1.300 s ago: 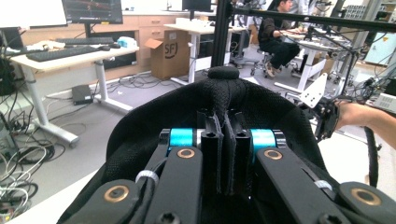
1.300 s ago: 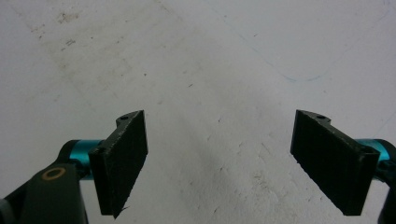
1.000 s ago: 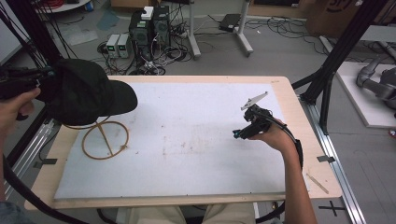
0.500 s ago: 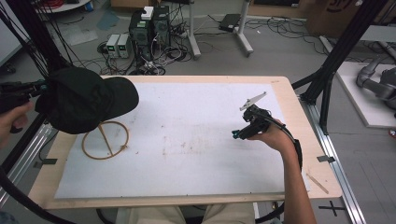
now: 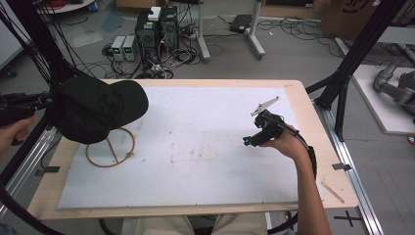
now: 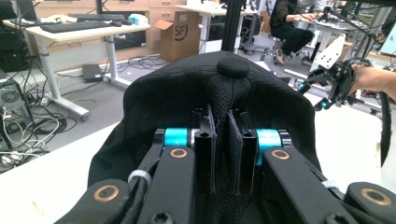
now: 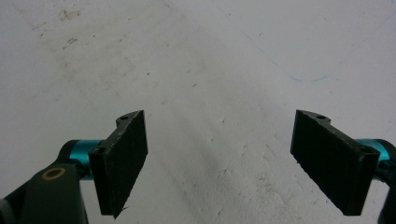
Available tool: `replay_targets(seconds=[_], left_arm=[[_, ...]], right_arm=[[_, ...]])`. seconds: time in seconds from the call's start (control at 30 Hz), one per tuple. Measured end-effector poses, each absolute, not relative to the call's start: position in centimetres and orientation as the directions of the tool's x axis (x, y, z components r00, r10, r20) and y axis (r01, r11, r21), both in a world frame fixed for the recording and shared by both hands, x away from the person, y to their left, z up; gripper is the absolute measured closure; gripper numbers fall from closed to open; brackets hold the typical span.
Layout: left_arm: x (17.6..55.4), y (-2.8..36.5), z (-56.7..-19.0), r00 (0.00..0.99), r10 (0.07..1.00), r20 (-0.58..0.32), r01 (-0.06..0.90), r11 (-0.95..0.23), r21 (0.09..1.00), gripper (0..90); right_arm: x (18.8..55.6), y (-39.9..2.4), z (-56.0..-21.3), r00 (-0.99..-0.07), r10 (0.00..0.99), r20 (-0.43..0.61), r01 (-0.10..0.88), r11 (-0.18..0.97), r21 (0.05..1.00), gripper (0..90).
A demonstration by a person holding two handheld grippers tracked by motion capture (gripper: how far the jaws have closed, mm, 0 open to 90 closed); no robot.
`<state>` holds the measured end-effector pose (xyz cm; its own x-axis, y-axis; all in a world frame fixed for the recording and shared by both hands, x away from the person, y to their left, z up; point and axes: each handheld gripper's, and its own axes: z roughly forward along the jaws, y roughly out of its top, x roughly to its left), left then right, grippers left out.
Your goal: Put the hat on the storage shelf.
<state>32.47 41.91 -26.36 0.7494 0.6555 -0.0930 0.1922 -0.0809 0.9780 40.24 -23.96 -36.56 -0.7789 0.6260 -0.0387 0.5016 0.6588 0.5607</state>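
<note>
Jaws of the left gripper (image 6: pixel 219 154) pinch a fold of a black cap (image 5: pixel 95 108), holding it in the air over the counter's left edge, its brim pointing toward the counter's middle and its crown hanging just above a wooden stand (image 5: pixel 110 149) made of a ring base with a short upright post. In the left gripper view the cap's (image 6: pixel 219 88) crown and top button rise straight ahead of the clamped jaws. The step in hand looks like carrying the cap to the stand; it is not yet seated, and whether fabric already touches the post cannot be told. The next move likely calls for centring the crown over the post, lowering it until the stand bears the weight, then letting the jaws part. Toward the counter's right edge, the right gripper (image 5: pixel 252 139) is held low over the white mat (image 5: pixel 205 161), its jaws spread wide with nothing between them, well apart from the cap.
</note>
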Motion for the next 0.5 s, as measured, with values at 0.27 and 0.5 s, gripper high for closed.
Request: replay_targets(seconds=[0.27,0.5], left_arm=[[32.5,41.95,-26.48,0.737,0.671,-0.082,0.194,-0.093,0.977,74.5],[32.26,42.22,-26.19,0.732,0.676,-0.083,0.196,-0.092,0.976,64.1]], right_arm=[[40.23,-23.97,-36.54,-0.778,0.628,-0.038,0.503,0.658,0.56,18.6],[40.25,-23.91,-36.57,-0.779,0.625,-0.042,0.501,0.662,0.557,18.6]])
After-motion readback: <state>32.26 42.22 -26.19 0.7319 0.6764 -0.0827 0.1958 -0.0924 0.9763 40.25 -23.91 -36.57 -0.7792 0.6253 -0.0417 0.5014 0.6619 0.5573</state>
